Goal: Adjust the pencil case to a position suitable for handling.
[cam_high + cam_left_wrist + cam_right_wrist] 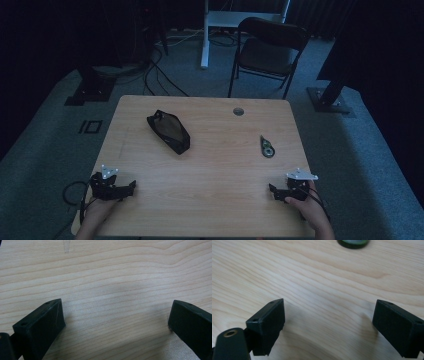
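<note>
Your left tool [131, 187] rests at the near left corner of the worktop [210, 165], and its jaws stand wide apart with nothing between them; in the left gripper view you see only bare wood grain between the two black jaws. Your right tool [272, 190] rests at the near right corner, and its jaws are also spread wide and hold nothing. Each tool points toward the middle of the worktop, and your hands grip them from the near edge. On top of each tool sits a grey three-cornered plate.

A little farther from you, ahead of the right tool and near but apart from it, lies the small correction-tape dispenser [267, 147], dark green with a round wheel. In the right gripper view its dark round edge [353, 243] appears at the top of the picture, apart from the jaws.

Farther to the left, well apart from both tools, lies the black zip pouch [168, 131], flat on the wood and turned diagonally.

Near the far edge you see a round grey cable hole [238, 111]. Behind the worktop, on the carpet floor, stands a dark folding chair [268, 50].
</note>
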The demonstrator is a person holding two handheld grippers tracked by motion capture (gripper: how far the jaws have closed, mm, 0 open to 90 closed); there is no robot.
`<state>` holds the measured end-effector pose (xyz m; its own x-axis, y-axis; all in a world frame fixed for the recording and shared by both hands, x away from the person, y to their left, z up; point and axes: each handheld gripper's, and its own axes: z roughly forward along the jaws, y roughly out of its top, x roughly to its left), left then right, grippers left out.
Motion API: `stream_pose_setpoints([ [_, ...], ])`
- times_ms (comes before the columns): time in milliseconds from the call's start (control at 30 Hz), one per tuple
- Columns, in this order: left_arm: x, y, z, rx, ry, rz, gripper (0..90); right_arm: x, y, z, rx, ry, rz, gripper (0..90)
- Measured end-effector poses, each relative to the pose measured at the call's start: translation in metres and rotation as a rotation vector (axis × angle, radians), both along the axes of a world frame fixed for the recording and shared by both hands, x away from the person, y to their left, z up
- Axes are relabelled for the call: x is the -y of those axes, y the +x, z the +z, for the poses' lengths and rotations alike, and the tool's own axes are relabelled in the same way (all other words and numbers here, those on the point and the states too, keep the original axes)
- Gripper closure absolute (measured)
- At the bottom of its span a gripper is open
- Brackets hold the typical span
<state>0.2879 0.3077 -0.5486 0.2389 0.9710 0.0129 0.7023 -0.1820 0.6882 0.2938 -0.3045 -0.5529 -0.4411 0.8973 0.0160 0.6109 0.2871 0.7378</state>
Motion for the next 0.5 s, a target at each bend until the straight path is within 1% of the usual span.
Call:
stream_pose_setpoints([
  [33,0.0,0.0,0.0,0.0,0.0,0.0,0.6,-0.003,0.001,0.001,0.003,-0.004,0.002,10.7],
  [67,0.0,0.0,0.0,0.0,0.0,0.0,0.6,-0.004,0.002,0.002,0.005,-0.019,0.001,10.7],
  [300,0.0,0.0,0.0,0.0,0.0,0.0,0.6,-0.012,0.008,0.007,0.017,-0.009,0.011,10.7],
  [333,0.0,0.0,0.0,0.0,0.0,0.0,0.6,-0.015,0.01,0.009,0.026,-0.012,0.018,12.9],
  [433,0.0,0.0,0.0,0.0,0.0,0.0,0.6,-0.018,0.012,0.011,0.032,-0.004,0.021,12.9],
  [500,0.0,0.0,0.0,0.0,0.0,0.0,0.6,-0.023,0.016,0.013,0.032,-0.019,0.019,12.8],
])
